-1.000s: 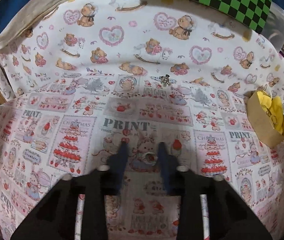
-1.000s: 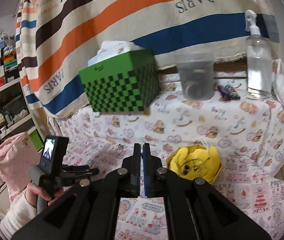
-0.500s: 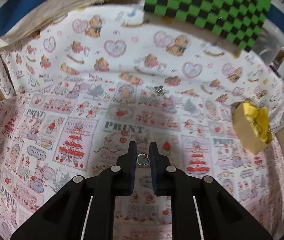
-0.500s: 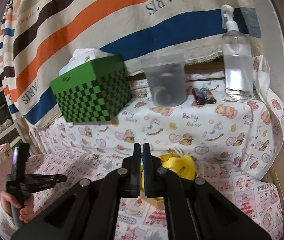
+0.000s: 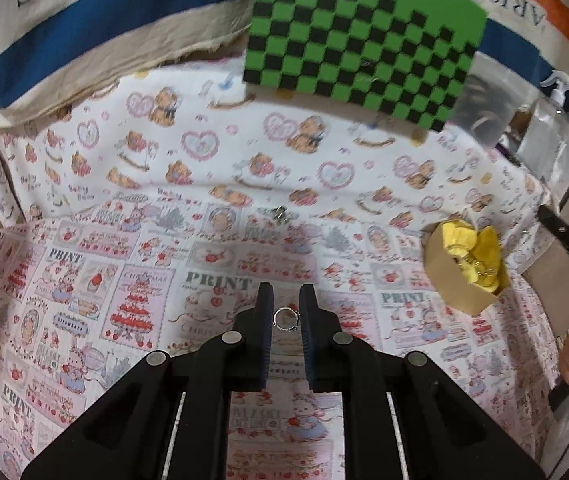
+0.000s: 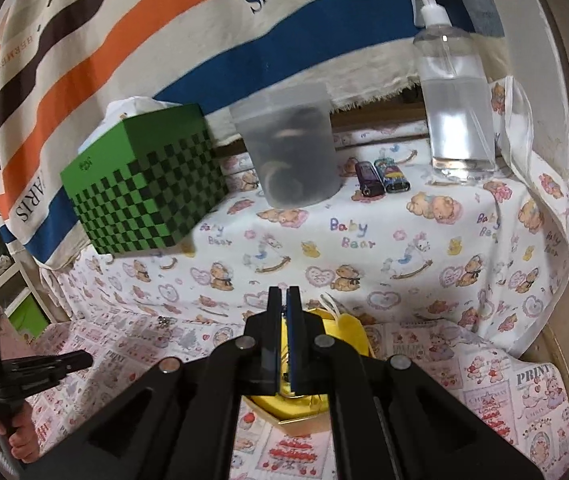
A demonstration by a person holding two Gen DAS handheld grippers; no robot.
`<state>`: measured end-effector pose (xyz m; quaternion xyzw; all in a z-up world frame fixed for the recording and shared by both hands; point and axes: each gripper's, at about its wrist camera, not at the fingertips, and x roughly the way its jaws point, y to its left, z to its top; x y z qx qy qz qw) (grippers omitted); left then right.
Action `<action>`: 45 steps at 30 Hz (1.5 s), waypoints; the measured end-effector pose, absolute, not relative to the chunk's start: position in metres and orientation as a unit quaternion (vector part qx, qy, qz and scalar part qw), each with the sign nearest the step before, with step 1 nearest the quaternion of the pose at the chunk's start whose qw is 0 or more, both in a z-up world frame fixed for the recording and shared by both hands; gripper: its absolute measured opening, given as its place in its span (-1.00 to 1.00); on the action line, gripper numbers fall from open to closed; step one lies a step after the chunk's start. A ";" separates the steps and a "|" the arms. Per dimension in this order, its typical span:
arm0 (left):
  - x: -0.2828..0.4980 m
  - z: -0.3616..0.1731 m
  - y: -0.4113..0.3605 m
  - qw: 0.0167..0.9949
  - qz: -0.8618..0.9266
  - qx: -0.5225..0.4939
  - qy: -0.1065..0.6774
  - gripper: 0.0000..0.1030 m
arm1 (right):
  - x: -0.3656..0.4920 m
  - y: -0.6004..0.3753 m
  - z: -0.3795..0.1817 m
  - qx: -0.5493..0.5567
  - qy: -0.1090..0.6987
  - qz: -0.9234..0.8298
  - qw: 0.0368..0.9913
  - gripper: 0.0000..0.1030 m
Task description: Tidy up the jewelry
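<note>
The left wrist view looks forward and down along its 2 fingers, close over the printed cloth, with the green checkered box far ahead. The right wrist view sits higher, facing the striped cloth at the back, directly above the yellow-lined box. Both views share the checkered box, the yellow-lined box and the clear bottle.

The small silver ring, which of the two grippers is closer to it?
Left. The left gripper has the small silver ring pinched between its fingers, while the right gripper is off over the cardboard box with yellow lining.
</note>
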<state>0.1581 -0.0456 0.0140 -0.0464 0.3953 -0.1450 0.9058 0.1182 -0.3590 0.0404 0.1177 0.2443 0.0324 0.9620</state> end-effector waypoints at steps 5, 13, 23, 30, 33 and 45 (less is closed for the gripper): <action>0.152 0.029 -0.059 0.910 -0.162 -0.034 0.380 -0.77 | 0.133 -0.367 0.023 0.137 0.281 0.049 0.949 -0.20; 0.148 0.057 -0.124 0.905 -0.211 0.010 0.371 -0.77 | 0.125 -0.395 0.026 0.172 0.280 0.024 0.944 -0.14; 0.183 0.055 -0.217 0.873 -0.292 -0.028 0.389 -0.76 | 0.130 -0.444 -0.014 0.286 0.326 -0.018 0.901 0.05; 0.200 0.031 -0.247 0.864 -0.301 -0.028 0.403 -0.73 | 0.125 -0.451 -0.011 0.269 0.312 -0.044 0.910 0.13; 0.198 0.030 -0.241 0.883 -0.274 -0.017 0.380 0.07 | 0.124 -0.450 -0.010 0.268 0.307 -0.052 0.912 0.13; 0.168 0.072 -0.156 0.942 -0.212 0.000 0.259 0.53 | 0.118 -0.403 0.009 0.191 0.289 0.004 0.938 0.31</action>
